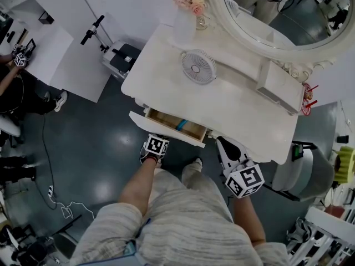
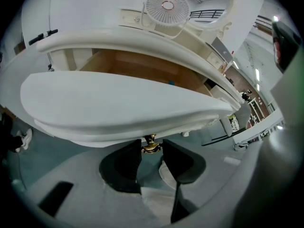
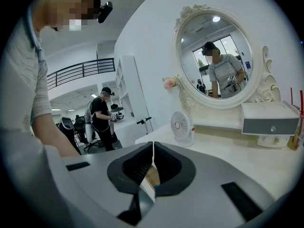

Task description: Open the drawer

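Note:
The white dressing table (image 1: 244,112) has its front drawer (image 1: 173,124) pulled partly out, with the wooden inside showing. In the left gripper view the drawer's curved white front (image 2: 118,103) fills the middle. A small brass knob (image 2: 151,147) hangs under its lower edge. My left gripper (image 2: 152,144) (image 1: 157,143) is shut on that knob, one dark pad on each side. My right gripper (image 1: 224,146) (image 3: 152,148) hovers at the table's front edge, right of the drawer. Its jaws are shut with nothing between them.
On the tabletop stand a small white fan (image 1: 198,66), a vase of flowers (image 1: 187,7), an oval mirror (image 1: 277,15) and a little drawer box (image 1: 279,86). A white chair (image 1: 302,168) is at the right. Another person (image 1: 16,87) sits far left, and cables (image 1: 66,206) lie on the floor.

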Demonstrator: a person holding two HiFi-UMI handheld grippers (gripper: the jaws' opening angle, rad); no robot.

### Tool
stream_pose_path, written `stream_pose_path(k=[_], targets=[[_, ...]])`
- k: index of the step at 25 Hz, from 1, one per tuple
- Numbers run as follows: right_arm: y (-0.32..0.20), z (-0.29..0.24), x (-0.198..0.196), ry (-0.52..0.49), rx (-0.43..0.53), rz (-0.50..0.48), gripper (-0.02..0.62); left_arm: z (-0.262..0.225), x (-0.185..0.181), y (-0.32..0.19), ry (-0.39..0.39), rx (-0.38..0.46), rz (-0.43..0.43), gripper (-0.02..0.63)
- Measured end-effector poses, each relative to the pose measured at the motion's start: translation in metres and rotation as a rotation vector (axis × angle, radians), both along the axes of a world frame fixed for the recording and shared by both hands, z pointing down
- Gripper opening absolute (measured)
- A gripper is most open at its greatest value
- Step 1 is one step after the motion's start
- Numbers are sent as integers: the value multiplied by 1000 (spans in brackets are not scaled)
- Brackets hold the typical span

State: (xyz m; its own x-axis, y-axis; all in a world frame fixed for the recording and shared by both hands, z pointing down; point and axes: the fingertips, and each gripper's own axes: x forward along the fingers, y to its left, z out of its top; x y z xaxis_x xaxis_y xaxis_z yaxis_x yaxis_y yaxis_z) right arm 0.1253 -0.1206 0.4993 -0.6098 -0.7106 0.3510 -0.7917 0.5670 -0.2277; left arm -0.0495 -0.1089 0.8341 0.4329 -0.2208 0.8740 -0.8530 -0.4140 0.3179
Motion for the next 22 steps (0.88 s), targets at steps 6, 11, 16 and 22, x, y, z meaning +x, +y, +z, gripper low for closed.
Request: stream_pose_path(k=[6, 11, 16, 22], targets=[[5, -3, -3, 0, 9, -17, 11, 0, -8, 24, -5, -14, 10, 152], [8, -5, -8, 0, 14, -37, 11, 0, -16, 44, -6, -32, 7, 152], [9, -6, -11, -3, 19, -44, 11, 2, -25, 63, -15, -52, 15, 152], [9, -7, -13, -1, 25, -53, 11, 2, -29, 79, -8, -70, 37, 152]])
